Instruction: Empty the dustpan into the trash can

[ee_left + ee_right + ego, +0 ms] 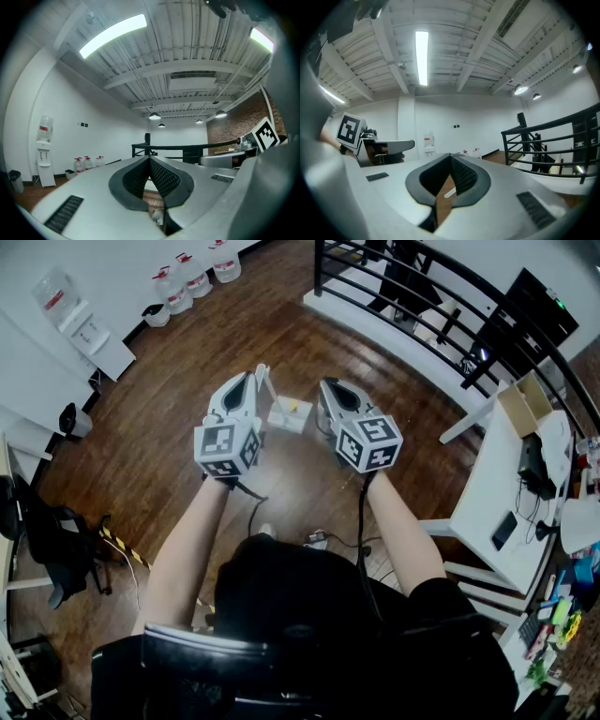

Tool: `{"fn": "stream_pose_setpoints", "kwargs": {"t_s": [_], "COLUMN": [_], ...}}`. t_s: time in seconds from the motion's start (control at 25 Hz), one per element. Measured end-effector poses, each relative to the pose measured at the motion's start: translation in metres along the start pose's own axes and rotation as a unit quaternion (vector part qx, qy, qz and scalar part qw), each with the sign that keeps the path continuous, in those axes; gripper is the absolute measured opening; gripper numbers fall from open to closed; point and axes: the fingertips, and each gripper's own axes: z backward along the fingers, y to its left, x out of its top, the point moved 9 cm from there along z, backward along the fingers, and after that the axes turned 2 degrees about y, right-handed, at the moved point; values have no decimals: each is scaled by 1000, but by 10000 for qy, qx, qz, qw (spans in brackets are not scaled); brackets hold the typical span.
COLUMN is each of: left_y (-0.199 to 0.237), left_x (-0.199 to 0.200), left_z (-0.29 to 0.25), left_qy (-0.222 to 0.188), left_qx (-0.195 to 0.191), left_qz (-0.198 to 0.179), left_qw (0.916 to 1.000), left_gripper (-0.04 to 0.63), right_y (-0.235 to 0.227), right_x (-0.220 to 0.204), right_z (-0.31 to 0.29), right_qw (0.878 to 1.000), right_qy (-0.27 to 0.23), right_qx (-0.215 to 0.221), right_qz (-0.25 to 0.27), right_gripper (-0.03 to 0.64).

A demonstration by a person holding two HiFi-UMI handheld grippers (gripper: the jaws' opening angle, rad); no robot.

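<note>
**A:** What sits furthest left?

**B:** A black chair (pixel 47 540) by the wall. A dark bin (pixel 73 418) stands further up. Then come a water dispenser (pixel 66 301) and a row of water bottles (pixel 192 276) against the white wall.

**A:** And the left gripper?

**B:** The left gripper (pixel 255 381) is held out about level above the wooden floor (pixel 159 427). Its jaws are pressed together with nothing between them. Its own view shows only floor past the pads.

**A:** Where's the dustpan?

**B:** A small white thing lies on the floor, seen between the two grippers' tips. It has a yellow bit on it and a thin white rod rising beside it. I take it for the dustpan (pixel 291 414), though it's too small to be sure. Neither gripper holds it.

**A:** The right gripper?

**B:** The right gripper (pixel 325 388) is near the left one and points the same way. Its jaws are closed and empty too. In its own view a slim white bar shows on the floor beyond the gap.

**A:** Further right?

**B:** A black railing (pixel 450 310), then a white desk (pixel 487 493) with a cardboard box (pixel 525 401) on it
</note>
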Motion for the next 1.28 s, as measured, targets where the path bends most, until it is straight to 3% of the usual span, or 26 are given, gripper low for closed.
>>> {"fn": "stream_pose_setpoints", "kwargs": {"t_s": [0.32,0.68,0.96,1.28], "left_y": [11,77,152,193], "left_x": [2,-8,-9,-15], "left_z": [-11,-48,-107,-160], "left_qy": [-127,-175,-219,-216], "left_qx": [203,293,116,-280], "left_qz": [-68,70,94,112], "left_qw": [9997,9994,9996,9993], "left_gripper": [3,3,3,3], "right_y": [-8,-5,-27,-47], "right_x": [-8,-5,14,28], "right_z": [-20,-98,-161,-203], "right_qw": [9996,9987,9991,9969], "right_qy": [106,371,310,373], "right_qx": [253,340,-251,-648], "right_qz": [-21,100,125,231], "right_gripper": [6,6,6,7]}}
